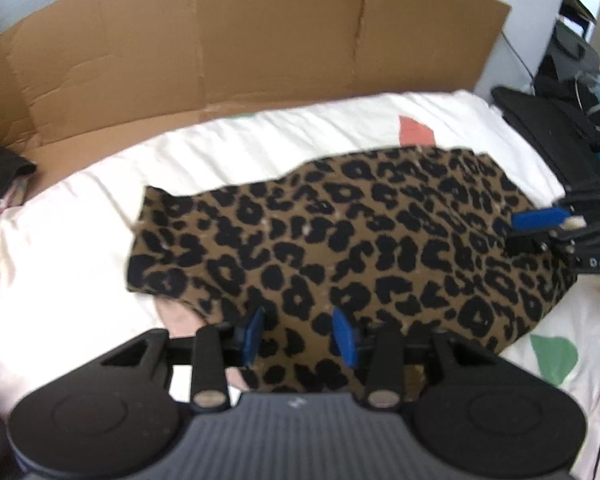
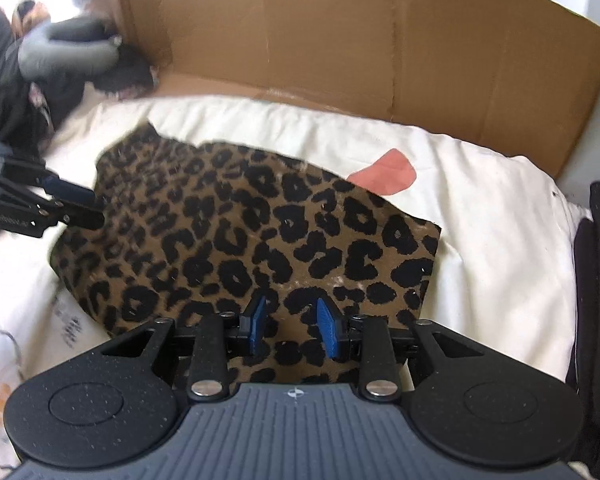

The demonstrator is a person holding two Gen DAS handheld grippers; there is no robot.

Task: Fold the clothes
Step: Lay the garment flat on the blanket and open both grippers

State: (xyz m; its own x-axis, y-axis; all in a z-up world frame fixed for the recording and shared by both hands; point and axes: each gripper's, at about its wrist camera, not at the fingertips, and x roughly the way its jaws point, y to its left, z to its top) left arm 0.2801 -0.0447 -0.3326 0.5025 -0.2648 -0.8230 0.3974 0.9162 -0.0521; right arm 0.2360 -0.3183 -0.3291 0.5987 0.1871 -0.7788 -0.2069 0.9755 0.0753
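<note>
A leopard-print garment lies folded flat on a white bed cover. My left gripper hovers over the garment's near edge, its blue pads apart and nothing pinched between them. My right gripper stands the same way over the near edge on its own side, pads apart with only cloth below. In the left wrist view the right gripper reaches in at the garment's right edge. In the right wrist view the left gripper sits at the garment's left edge.
A flattened cardboard sheet stands along the far side of the bed. Dark clothes and a grey neck pillow are piled at the far left. Black equipment and cables crowd the right edge.
</note>
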